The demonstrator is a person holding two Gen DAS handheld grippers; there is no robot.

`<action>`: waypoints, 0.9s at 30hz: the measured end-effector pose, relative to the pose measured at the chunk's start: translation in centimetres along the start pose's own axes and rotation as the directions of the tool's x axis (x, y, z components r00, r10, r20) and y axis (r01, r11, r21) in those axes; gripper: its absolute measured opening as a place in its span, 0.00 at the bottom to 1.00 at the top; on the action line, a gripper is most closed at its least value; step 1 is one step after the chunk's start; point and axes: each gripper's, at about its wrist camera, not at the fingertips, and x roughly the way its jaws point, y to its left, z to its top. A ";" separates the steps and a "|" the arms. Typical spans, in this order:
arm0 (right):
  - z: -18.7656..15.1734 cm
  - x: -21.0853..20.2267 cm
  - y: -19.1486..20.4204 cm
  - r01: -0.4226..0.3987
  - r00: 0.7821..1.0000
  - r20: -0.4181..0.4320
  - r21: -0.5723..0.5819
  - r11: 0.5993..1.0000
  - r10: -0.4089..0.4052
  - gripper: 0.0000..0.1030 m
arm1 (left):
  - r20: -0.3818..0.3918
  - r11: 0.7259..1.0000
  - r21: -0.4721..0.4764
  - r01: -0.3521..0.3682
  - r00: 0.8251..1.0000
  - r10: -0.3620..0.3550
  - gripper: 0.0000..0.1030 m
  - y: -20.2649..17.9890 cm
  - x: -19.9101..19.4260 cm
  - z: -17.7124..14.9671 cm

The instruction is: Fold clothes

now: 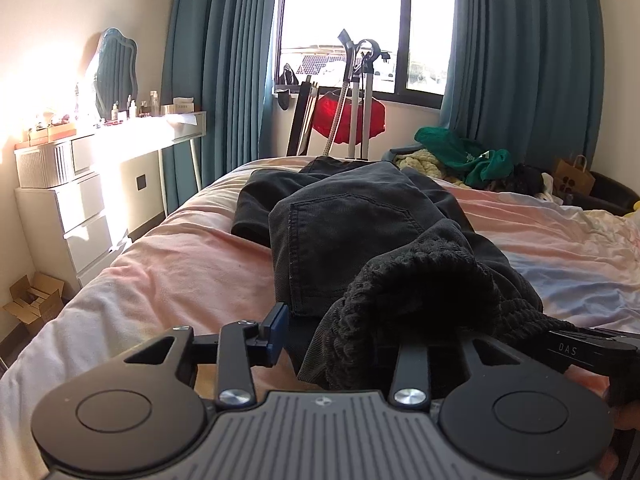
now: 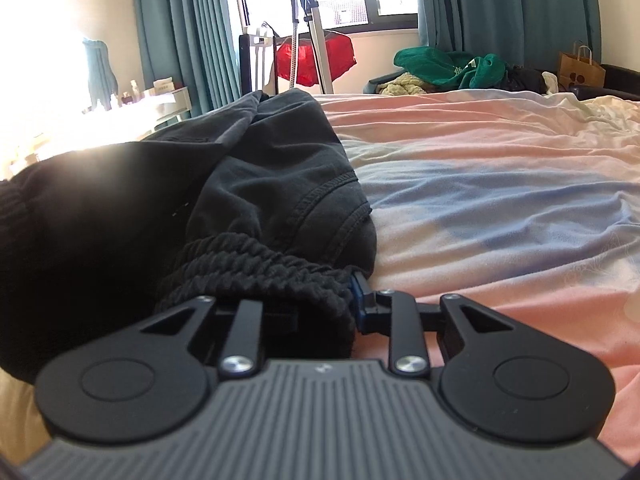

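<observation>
A pair of black trousers with a stitched back pocket and a ribbed elastic waistband (image 1: pixel 360 232) lay lengthwise on the pink and pale blue bedsheet (image 1: pixel 176 264), nearer the bed's left edge than its right, with the legs running toward the far edge by the window. The waistband end was bunched up at the near edge of the bed, heaped over both tools. The left gripper (image 1: pixel 344 332) had the crumpled waistband lying between its fingers; its blue-padded left finger (image 1: pixel 276 326) showed beside the cloth, but the other finger was buried under the fabric, so whether the jaws were pinching the cloth could not be told. The right gripper (image 2: pixel 308 308) met the same waistband from the other side: its blue-padded right finger (image 2: pixel 360 300) pressed against the ribbed roll, its left finger hidden beneath the cloth, and its grip could not be told either. Beyond the far edge of the bed stood a garment steamer pole (image 1: pixel 356 96) with a red garment (image 1: pixel 348 120) hanging from it, and a heap of green cloth (image 1: pixel 464 156) lay toward the far right corner.
</observation>
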 end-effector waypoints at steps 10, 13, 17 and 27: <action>2.9 -7.5 -1.1 0.109 0.977 0.175 0.072 0.991 -0.120 0.11 | -0.050 0.987 -0.089 0.136 0.989 -0.141 0.50 0.1 -0.4 0.0; 3.3 -10.8 -3.4 0.163 0.960 0.204 0.151 0.975 -0.192 0.10 | -0.086 0.976 -0.058 0.209 0.973 -0.213 0.52 -0.8 -0.2 -0.3; 2.7 -13.5 -6.3 0.237 0.946 0.166 0.234 0.943 -0.279 0.10 | -0.158 0.963 0.010 0.271 0.951 -0.266 0.62 -2.3 0.2 -1.4; -1.7 -9.9 -7.3 0.325 0.946 -0.089 0.191 0.926 -0.313 0.11 | -0.186 0.942 0.225 0.247 0.960 -0.207 0.69 -4.4 -2.3 -3.6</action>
